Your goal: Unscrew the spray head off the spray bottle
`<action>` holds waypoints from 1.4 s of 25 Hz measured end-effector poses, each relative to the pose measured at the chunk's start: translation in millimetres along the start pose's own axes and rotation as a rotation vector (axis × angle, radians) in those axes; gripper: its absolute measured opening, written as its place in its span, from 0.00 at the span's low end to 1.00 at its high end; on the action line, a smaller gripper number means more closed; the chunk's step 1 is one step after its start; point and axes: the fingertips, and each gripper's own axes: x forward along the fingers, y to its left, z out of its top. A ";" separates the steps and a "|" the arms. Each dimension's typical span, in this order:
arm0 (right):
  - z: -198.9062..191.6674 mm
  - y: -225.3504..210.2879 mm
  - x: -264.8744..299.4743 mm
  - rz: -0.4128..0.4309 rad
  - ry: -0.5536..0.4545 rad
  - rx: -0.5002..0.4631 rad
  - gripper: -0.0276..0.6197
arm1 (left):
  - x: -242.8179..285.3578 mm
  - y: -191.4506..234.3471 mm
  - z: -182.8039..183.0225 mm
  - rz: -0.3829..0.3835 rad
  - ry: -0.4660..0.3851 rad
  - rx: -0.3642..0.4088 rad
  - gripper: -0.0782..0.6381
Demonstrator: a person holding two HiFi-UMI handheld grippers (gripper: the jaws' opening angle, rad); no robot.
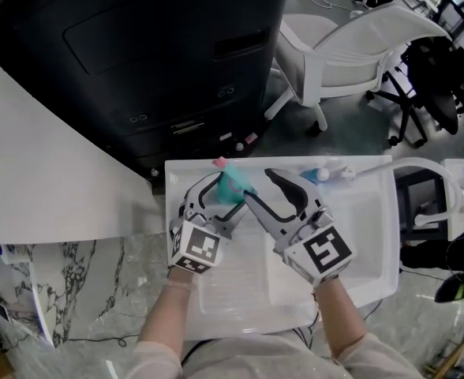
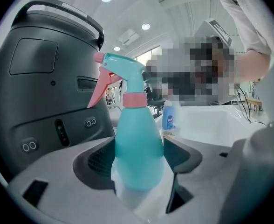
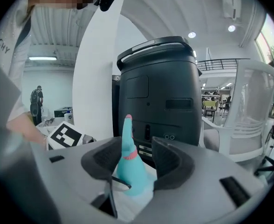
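Your left gripper (image 2: 139, 164) is clamped on the body of the teal spray bottle (image 2: 138, 143), over the far side of the white plastic table (image 1: 374, 243). Your right gripper (image 3: 136, 158) straddles the bottle's neck near the pink collar (image 3: 130, 155). Its jaws stand apart and its pads seem not to touch, though the angle is poor. The spray head (image 2: 123, 71), with its pink trigger (image 2: 99, 90), sits on the bottle

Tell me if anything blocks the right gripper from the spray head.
Nothing visible does. The spray head lines up with the open gap of the right gripper, nothing between; the left gripper clamps the spray bottle.
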 end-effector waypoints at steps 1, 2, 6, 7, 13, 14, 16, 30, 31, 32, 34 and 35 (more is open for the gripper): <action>-0.3 -1.0 -0.6 -0.005 0.005 -0.017 0.36 | 0.0 -0.1 -0.1 -0.001 0.000 0.000 0.57; 0.5 -1.1 -1.0 -0.007 0.006 -0.034 0.36 | 0.0 -0.3 -0.2 -0.001 0.000 0.001 0.57; 2.4 1.2 -3.2 -0.019 0.026 -0.139 0.31 | 0.3 -1.3 -0.4 -0.005 0.000 0.002 0.57; 1.0 1.9 -3.2 -0.024 0.034 -0.153 0.28 | 0.4 -1.2 -0.7 -0.006 -0.001 0.001 0.57; -5.6 -2.0 2.8 -0.062 0.046 -0.157 0.18 | -0.8 -0.6 -1.2 -0.008 -0.001 0.000 0.57; -4.8 -4.3 4.2 -0.064 0.036 -0.135 0.18 | -0.6 -0.6 -1.1 -0.008 -0.001 -0.001 0.57; -3.9 -9.7 9.0 -0.073 0.024 -0.102 0.17 | -0.2 -1.0 -1.4 -0.009 0.000 -0.001 0.57; -16.1 36.1 4.9 0.180 -0.051 0.065 0.44 | 0.4 -0.1 -1.7 -0.016 -0.006 -0.015 0.57; -15.2 37.4 8.9 0.161 -0.054 0.069 0.48 | 0.4 0.3 -1.8 -0.015 -0.007 -0.016 0.57; -13.6 38.8 12.6 0.141 -0.057 0.064 0.52 | 0.2 0.5 -1.9 -0.014 -0.007 -0.017 0.57; -12.0 39.7 17.8 0.099 -0.050 0.023 0.53 | -0.1 0.3 -2.4 -0.012 -0.005 -0.020 0.57; -12.7 38.5 18.8 0.077 -0.041 0.003 0.53 | -0.1 -0.1 -2.5 -0.012 -0.004 -0.021 0.57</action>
